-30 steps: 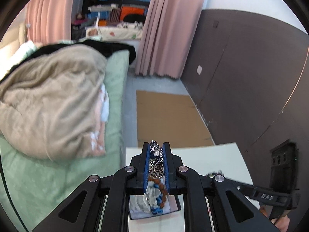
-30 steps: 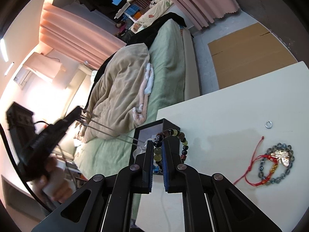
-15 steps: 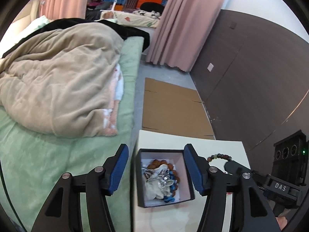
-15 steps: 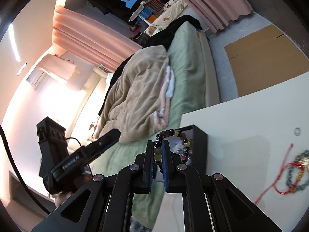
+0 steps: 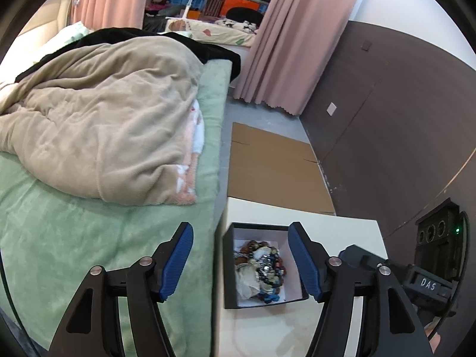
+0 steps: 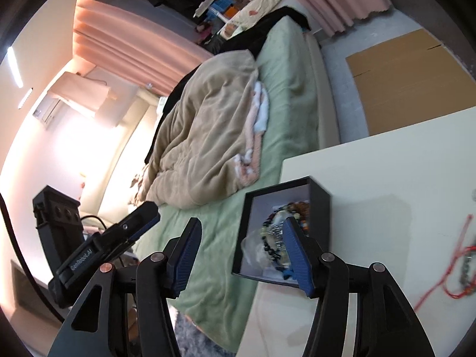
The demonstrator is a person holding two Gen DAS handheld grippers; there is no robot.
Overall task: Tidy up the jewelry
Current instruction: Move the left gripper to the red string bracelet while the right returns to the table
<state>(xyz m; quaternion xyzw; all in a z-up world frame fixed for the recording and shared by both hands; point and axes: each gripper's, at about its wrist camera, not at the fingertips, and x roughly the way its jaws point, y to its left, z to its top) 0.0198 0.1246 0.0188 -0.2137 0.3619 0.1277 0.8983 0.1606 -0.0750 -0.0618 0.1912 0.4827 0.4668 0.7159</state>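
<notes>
I see both tools spread apart and empty: the left tool (image 5: 241, 263) and right tool (image 6: 241, 255) hover above the black box (image 5: 229, 267) of jewelry (image 5: 261, 270) at the table's (image 5: 342, 232) near-left corner.

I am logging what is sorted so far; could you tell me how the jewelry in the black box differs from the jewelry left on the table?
The jewelry in the black box is a mixed heap of beads, piled and tangled; the jewelry left on the table is a red-corded bracelet, blurred at the frame edge. The heap sits enclosed by the box walls; the bracelet lies loose with its cord trailing across the tabletop. Neither is held: the left gripper and right gripper are open.
</notes>
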